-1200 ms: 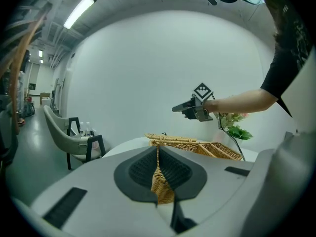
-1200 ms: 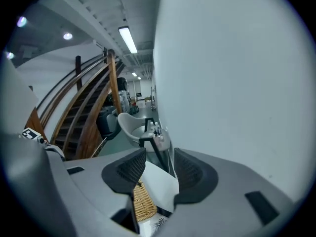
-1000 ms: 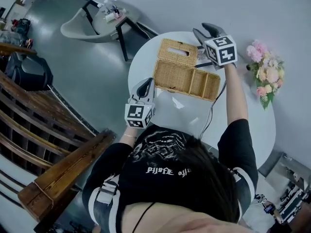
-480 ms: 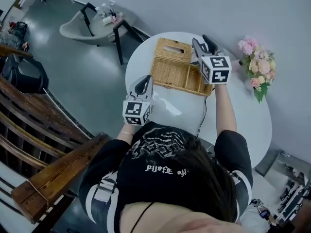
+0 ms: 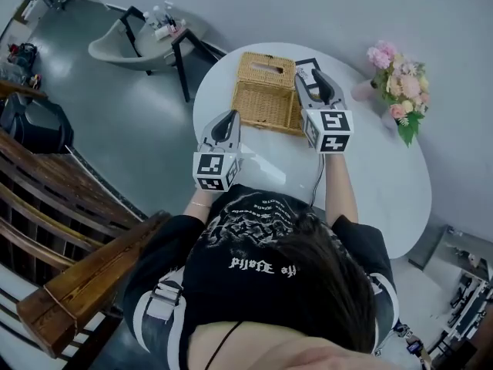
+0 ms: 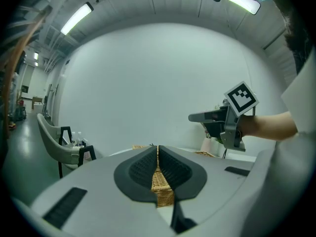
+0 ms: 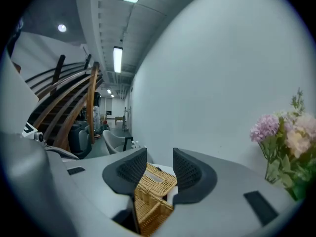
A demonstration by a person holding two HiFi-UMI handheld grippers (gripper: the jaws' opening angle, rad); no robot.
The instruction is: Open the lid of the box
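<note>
— What sort of place is this?
— A lounge corner in an open, office-like hall: glossy grey floor [image 5: 139, 114], plain pale walls, strip lights [image 7: 117, 59] along a long ceiling.
— Not a home?
— Hard to say for sure. A wide wooden staircase [image 5: 92, 276], a grey shell chair [image 5: 115, 46] by a side table [image 5: 166, 25] with bottles, a white table [image 5: 370, 199] with pink flowers [image 5: 397, 79] — reception furnishings.

- Right gripper [image 5: 308, 79] covers the right end of the wicker box [image 5: 266, 91]; that end is unreadable from the head view.
- Black-framed card [image 5: 306, 68] just behind the box is half hidden by the same gripper, and its print is too small to read.
- Bottles [image 5: 163, 15], well left of the box, are too small to identify.
- Left gripper [image 6: 157, 152] body hides the box except a thin strip at its jaw slit.
- Flowers [image 7: 289, 142], right of the box, are cut by the right gripper view's edge.
</note>
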